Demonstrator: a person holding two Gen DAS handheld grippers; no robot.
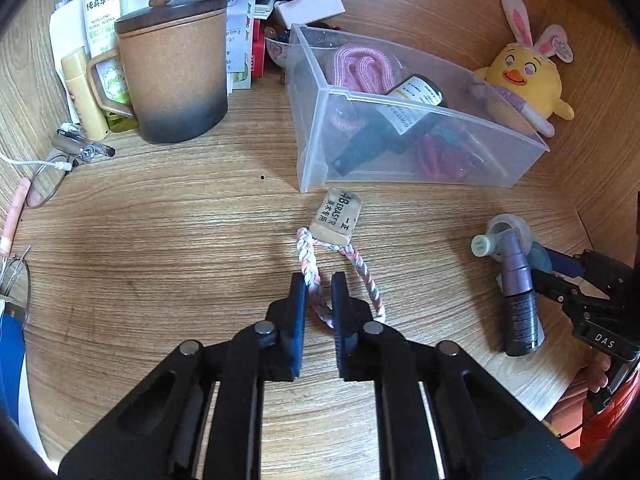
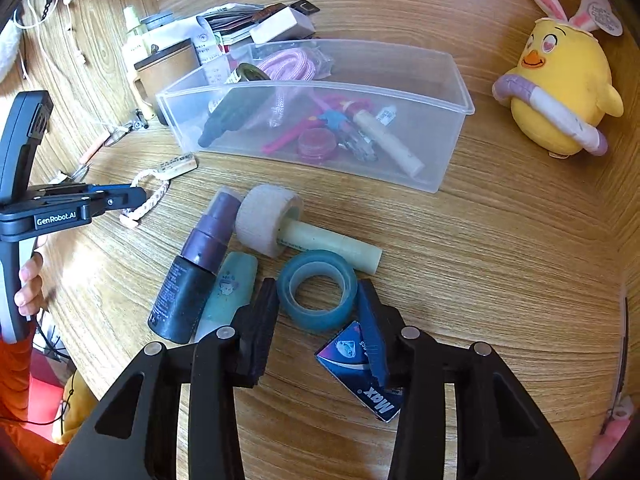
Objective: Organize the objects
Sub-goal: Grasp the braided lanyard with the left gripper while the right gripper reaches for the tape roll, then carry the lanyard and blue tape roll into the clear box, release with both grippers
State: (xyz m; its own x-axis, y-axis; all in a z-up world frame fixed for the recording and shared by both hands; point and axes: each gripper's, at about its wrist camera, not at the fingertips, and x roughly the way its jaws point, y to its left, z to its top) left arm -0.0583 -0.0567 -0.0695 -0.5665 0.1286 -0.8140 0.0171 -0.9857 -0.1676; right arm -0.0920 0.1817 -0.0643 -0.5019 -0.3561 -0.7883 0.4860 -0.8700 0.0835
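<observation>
A pink-and-white braided cord loop (image 1: 362,270) lies on the wooden desk, its far end under a tan eraser (image 1: 337,216). My left gripper (image 1: 319,278) is shut on the near strand of the cord; in the right wrist view it (image 2: 138,196) shows at the left, pinching the same cord (image 2: 154,196). My right gripper (image 2: 317,285) points down at a blue tape roll (image 2: 344,280) that lies flat, one pad pressed against each side. A clear plastic bin (image 1: 400,168) with a pink rope, a dark bottle and small items stands behind.
Beside the tape lie a purple spray bottle (image 2: 192,284), a teal tube (image 2: 230,292), a white gauze roll (image 2: 264,216), a pale stick (image 2: 332,244) and a blue packet (image 2: 360,376). A lidded brown mug (image 1: 176,76) stands back left, a yellow plush chick (image 2: 560,92) back right.
</observation>
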